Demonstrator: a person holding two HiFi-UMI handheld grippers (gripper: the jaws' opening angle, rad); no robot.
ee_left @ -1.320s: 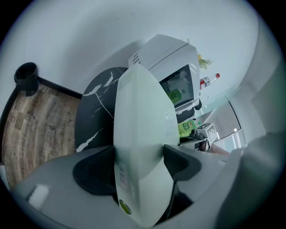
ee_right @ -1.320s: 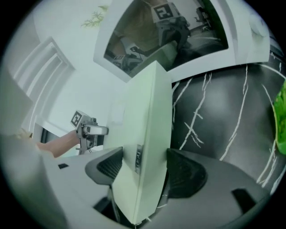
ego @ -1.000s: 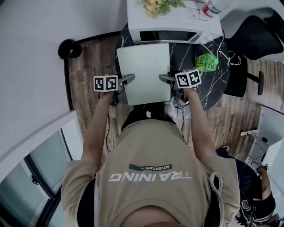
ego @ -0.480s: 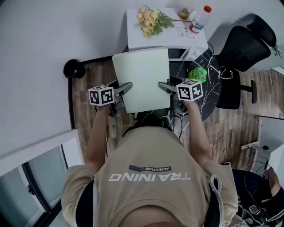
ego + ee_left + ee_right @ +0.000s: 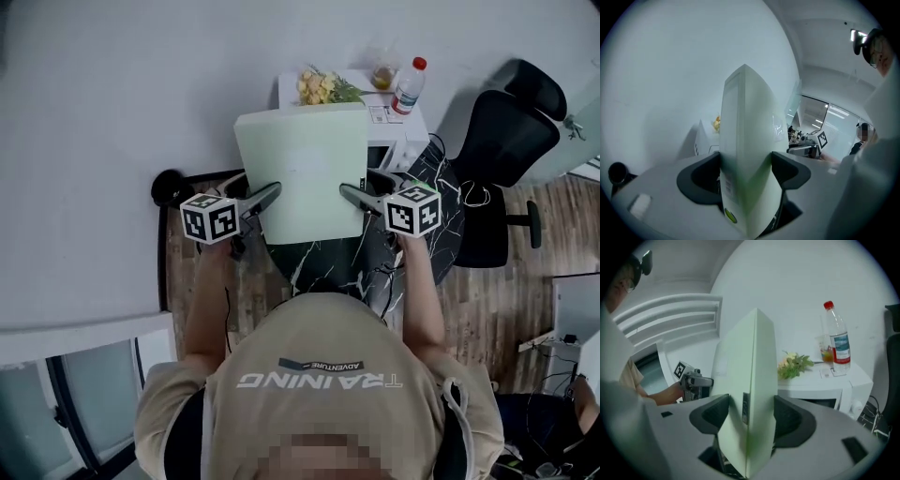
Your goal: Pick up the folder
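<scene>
The folder (image 5: 302, 169) has risen higher above the dark marble table (image 5: 323, 261), over its far side. Above the table's left edge, the left gripper (image 5: 270, 192) is clamped on the folder's left side; above the right edge, the right gripper (image 5: 347, 193) pinches the opposite side

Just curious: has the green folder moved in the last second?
Yes. The folder has risen, now overlapping the white cabinet it earlier lay short of.
</scene>
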